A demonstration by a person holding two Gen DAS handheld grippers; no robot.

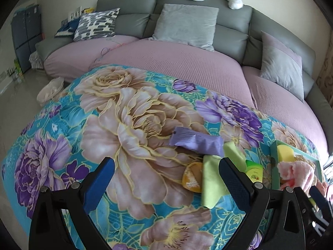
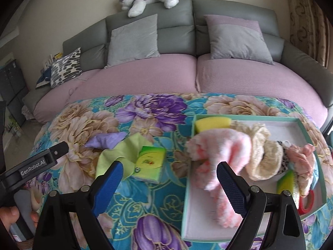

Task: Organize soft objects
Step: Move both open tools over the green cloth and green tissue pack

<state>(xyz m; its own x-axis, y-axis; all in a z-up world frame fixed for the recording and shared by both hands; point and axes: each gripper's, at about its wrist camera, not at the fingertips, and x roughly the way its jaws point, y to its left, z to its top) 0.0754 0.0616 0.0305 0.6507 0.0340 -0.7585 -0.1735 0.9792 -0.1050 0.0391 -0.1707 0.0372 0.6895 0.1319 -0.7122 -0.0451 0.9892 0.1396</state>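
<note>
Several soft pieces lie loose on the floral blanket (image 2: 145,208) left of the mint tray (image 2: 187,187). The purple pouch (image 1: 196,142) looks light, squashy and slick; its long axis runs upper-left to lower-right, so a pinch across its middle suits best. Both the left gripper (image 1: 166,179) and right gripper (image 2: 169,184) hover spread wide, empty.

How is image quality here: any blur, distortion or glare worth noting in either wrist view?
Left wrist: strong fisheye bending of the sofa, dark corner vignette, floral blanket slightly soft. Right wrist: same bending, pink fluffy cloth smeared. Soft even daylight in both, no harsh glare.
</note>
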